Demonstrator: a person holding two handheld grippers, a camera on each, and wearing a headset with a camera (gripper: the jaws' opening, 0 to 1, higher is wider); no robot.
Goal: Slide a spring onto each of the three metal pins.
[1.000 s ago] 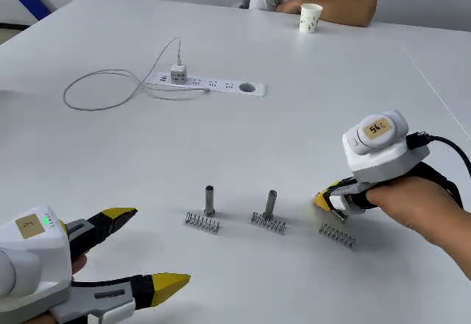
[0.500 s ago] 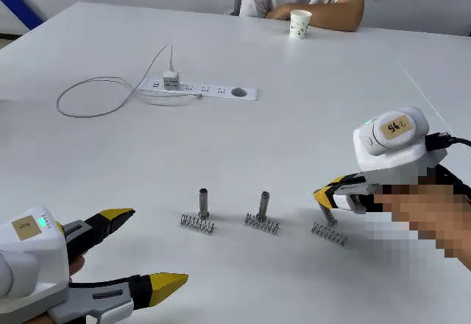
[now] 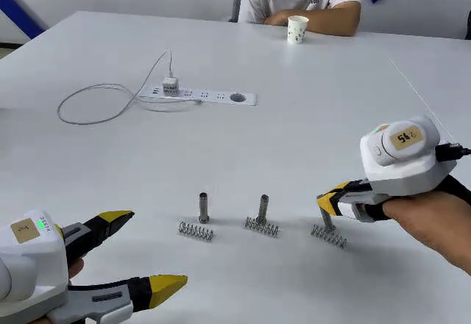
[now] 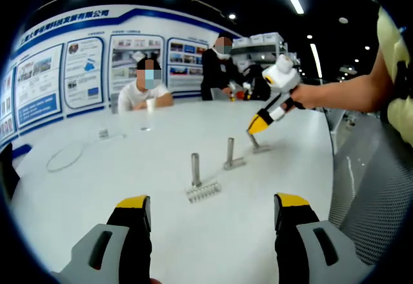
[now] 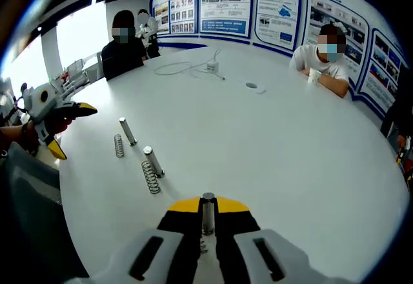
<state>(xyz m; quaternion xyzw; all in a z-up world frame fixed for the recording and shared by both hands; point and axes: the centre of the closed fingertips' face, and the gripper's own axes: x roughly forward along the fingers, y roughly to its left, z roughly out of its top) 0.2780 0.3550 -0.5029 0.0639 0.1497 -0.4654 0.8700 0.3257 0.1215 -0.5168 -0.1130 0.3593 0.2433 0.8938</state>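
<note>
White table (image 3: 309, 118), large and mostly bare. A power strip (image 3: 199, 96) and a paper cup (image 3: 297, 29) sit far off, and a person is seated at the far edge.

Head view. Three pins stand in a row near the front edge.
- The left pin (image 3: 204, 207) and middle pin (image 3: 263, 209) are upright. Each has its spring lying flat just in front: left spring (image 3: 196, 230), middle spring (image 3: 262, 227).
- The right pin (image 3: 327, 219) sits under the tip of the right tool (image 3: 331, 202), which is closed on its upper part. The right spring (image 3: 328, 236) lies just beside its foot.
- No spring is on any pin.
- The left tool (image 3: 143, 254) hangs well apart from the row, jaws spread wide, nothing in them.

Left gripper view. Own jaws are wide apart and empty, aimed toward the left pin (image 4: 195, 169) and left spring (image 4: 203, 191). The right pin (image 4: 253, 143) looks tilted in the other tool's grip.

Right gripper view. Jaws are pinched on the right pin (image 5: 207, 214), its bright round top showing between the yellow tips. The springs are short open steel coils; the pins are plain grey rods.

Judgement: the first pin is in hand and threading has not begun. The next move likely calls for the left tool to close gently across a spring's coils without crushing them. It would then line the bore up with the pin top.
</note>
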